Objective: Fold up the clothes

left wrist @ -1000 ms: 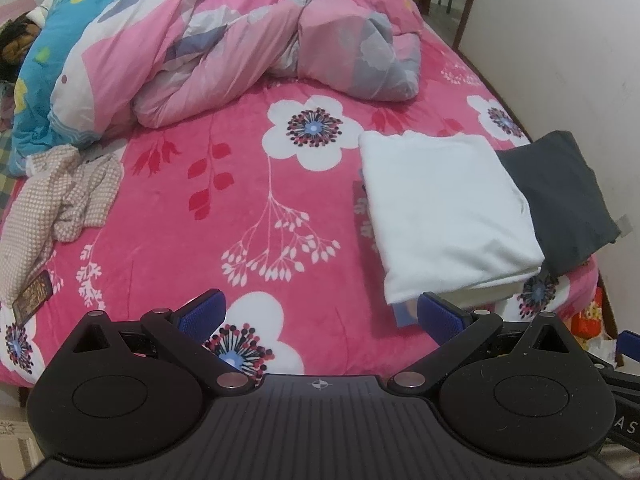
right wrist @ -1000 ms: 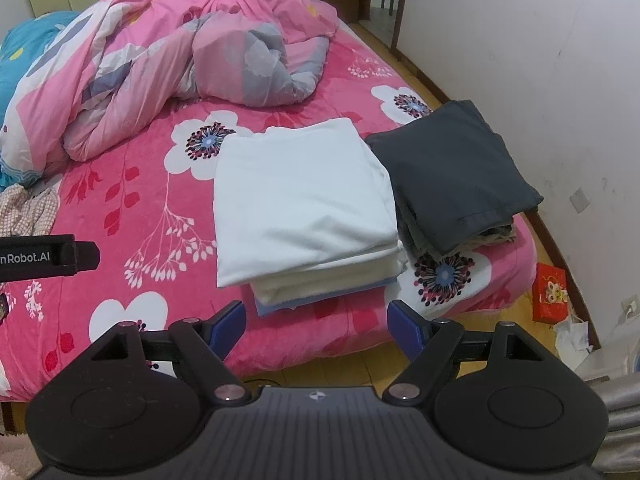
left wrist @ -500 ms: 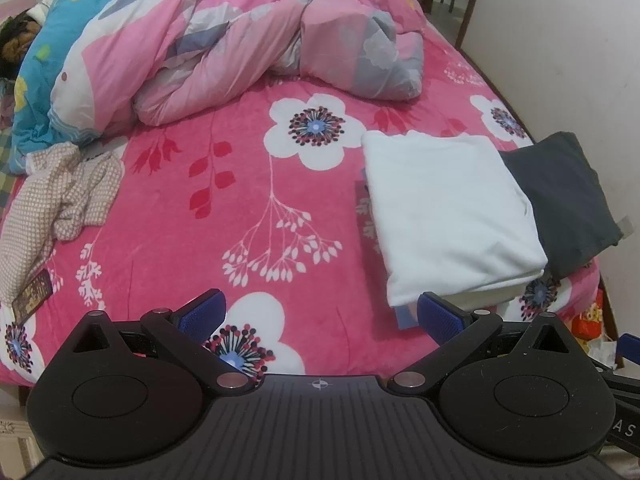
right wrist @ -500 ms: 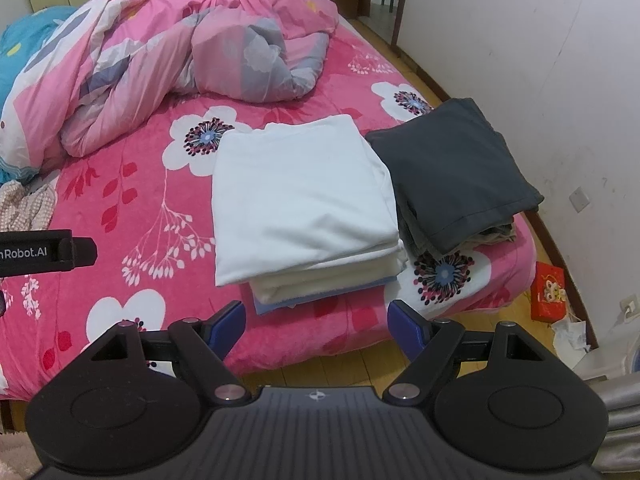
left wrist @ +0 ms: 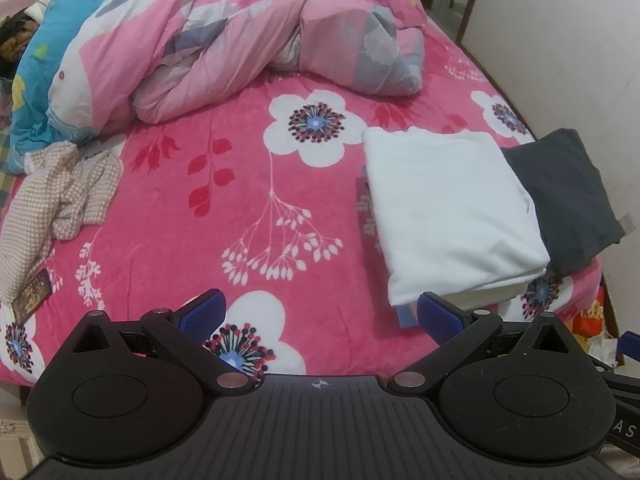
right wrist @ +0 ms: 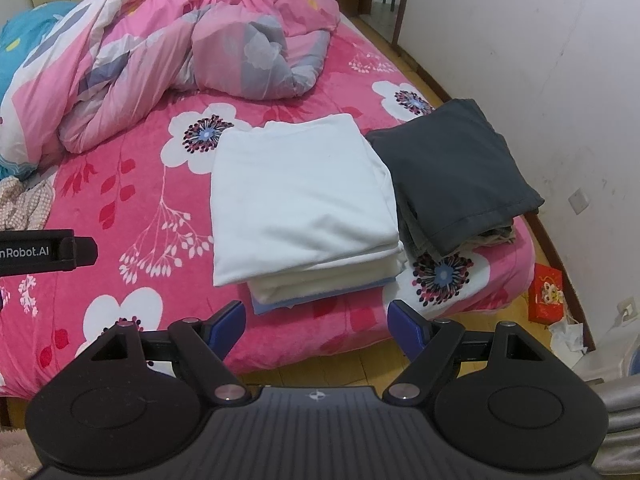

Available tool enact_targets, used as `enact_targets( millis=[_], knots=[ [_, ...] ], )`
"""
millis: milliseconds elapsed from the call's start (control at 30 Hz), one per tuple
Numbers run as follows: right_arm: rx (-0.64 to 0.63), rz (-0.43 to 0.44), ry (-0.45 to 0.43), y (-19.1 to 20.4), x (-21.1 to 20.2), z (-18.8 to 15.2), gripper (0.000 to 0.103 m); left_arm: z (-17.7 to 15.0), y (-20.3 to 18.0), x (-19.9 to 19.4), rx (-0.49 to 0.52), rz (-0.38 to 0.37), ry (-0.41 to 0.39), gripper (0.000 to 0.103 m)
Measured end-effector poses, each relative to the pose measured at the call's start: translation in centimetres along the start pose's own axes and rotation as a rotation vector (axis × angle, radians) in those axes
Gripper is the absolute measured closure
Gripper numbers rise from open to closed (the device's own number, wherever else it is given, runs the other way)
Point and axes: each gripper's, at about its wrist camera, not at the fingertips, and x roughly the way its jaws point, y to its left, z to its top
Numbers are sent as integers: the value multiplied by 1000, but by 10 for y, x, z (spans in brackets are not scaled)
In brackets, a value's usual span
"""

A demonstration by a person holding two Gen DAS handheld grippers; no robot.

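Blue-padded jaws of the left gripper (left wrist: 322,312) stand wide apart and hold nothing, above the near edge of the bed (left wrist: 256,208); the right gripper (right wrist: 316,322) likewise gapes empty. Just ahead of the right jaws lies a folded white stack (right wrist: 300,204), touching a folded dark grey stack (right wrist: 452,176) to its right. Far left of the left jaws sprawls an unfolded checked garment (left wrist: 52,204); beyond, a rumpled pink quilt (left wrist: 248,36).

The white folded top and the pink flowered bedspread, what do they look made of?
White folded top: probably cotton knit; matte, smooth, soft rounded fold edges. Pink flowered bedspread: likely plush fleece or velour; fuzzy nap with a faint sheen. Neither is certain from the look alone.
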Motion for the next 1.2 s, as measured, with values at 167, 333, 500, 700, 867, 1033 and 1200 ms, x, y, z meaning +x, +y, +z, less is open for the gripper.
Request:
enact_targets(
  millis=[167, 333, 500, 700, 867, 1033, 1200],
  knots=[
    [1, -2, 8, -1, 2, 0, 22, -1, -1, 2, 0, 1, 15, 0],
    [8, -8, 13, -3, 2, -1, 22, -3, -5, 4, 9, 0, 27, 0],
    [14, -14, 20, -7, 2, -4, 22, -5, -9, 5, 15, -7, 39, 0],
    [21, -30, 32, -12, 3, -7, 22, -7, -19, 6, 30, -25, 50, 0],
    [25, -42, 32, -16, 2, -8, 22, -7, -26, 8, 34, -37, 56, 0],
    [39, -58, 30, -23, 1, -8, 22, -4, -37, 9, 50, -54, 54, 0],
    [55, -77, 29, -33, 2, -5, 22, -1, -51, 11, 71, -74, 51, 0]
  ],
)
